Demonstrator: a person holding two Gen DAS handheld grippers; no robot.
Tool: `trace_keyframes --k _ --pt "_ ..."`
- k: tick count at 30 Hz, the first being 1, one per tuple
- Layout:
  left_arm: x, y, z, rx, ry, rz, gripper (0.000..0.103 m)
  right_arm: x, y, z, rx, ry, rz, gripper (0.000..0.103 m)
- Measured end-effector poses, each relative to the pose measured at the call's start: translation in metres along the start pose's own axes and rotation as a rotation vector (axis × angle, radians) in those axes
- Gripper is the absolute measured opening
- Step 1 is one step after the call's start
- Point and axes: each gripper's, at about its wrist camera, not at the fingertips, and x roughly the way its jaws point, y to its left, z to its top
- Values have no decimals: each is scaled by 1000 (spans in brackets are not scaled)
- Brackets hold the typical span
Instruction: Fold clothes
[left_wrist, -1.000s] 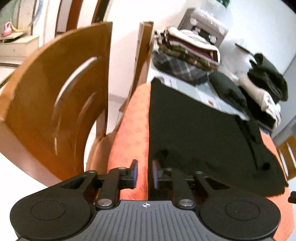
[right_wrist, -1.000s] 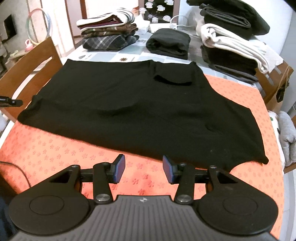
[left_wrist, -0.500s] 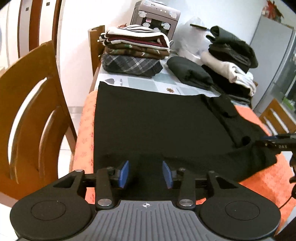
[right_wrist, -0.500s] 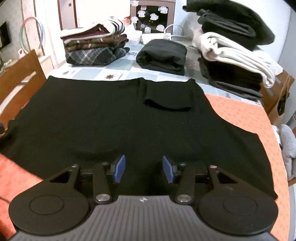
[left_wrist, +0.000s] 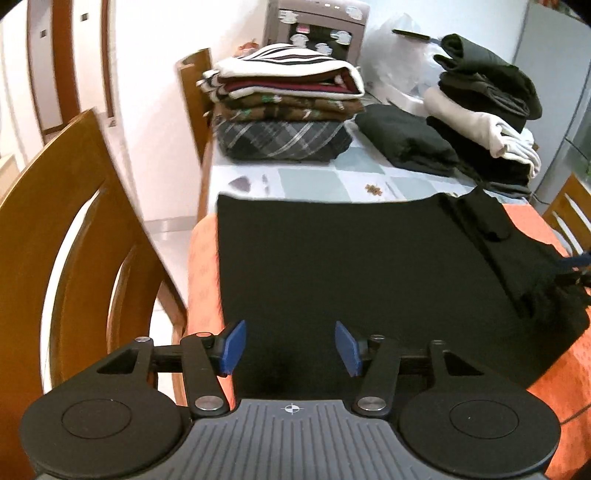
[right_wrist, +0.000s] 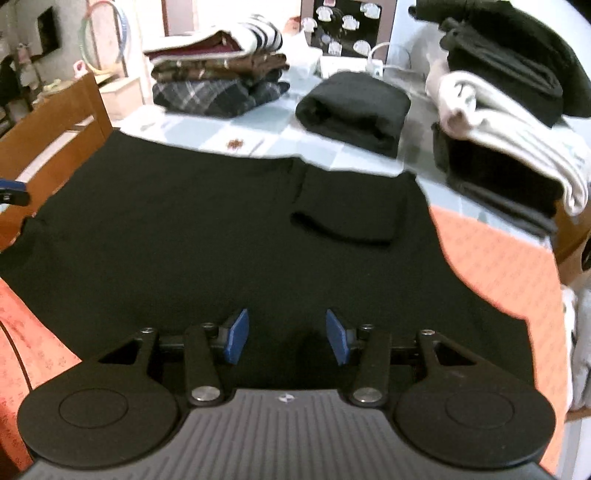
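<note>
A black garment (left_wrist: 351, 266) lies spread flat on the orange tablecloth (left_wrist: 201, 266), with one sleeve (right_wrist: 347, 214) folded in over its far right part. My left gripper (left_wrist: 290, 347) hovers over the garment's near left edge. Its jaws are opening and nothing is pinched between the blue pads (left_wrist: 233, 346). My right gripper (right_wrist: 287, 336) stands open above the garment's (right_wrist: 192, 240) near middle, pads apart with only the cloth below. Its tip (left_wrist: 578, 264) shows at the garment's right edge in the left wrist view.
At the back of the table stand a striped and plaid stack of folded clothes (left_wrist: 284, 110), a folded black piece (right_wrist: 354, 107) and a black and cream pile (right_wrist: 517, 122). A wooden chair (left_wrist: 74, 266) stands close on the left, another chair (left_wrist: 567, 214) on the right.
The left gripper's jaws went from nearly shut to wide apart, and its view swung from the chair toward the table. The right gripper moved forward from the orange cloth onto the garment.
</note>
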Motion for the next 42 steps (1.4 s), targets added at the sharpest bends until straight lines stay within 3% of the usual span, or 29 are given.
trace_keyframes --k 7,15,29,39,42 --pt "37 -26 58 93 -15 -101 57 -2 -58 41 -11 -9 62 53" --pt "94 -80 111 197 -17 -250 57 46 -116 80 13 6 130 53" --pt "208 -142 145 293 109 -425 55 131 -176 119 58 31 204 53" --pt "244 -156 165 266 177 -539 36 172 -217 135 198 82 329 53" --pt "248 -160 166 271 193 -557 36 176 -219 135 214 94 370 53"
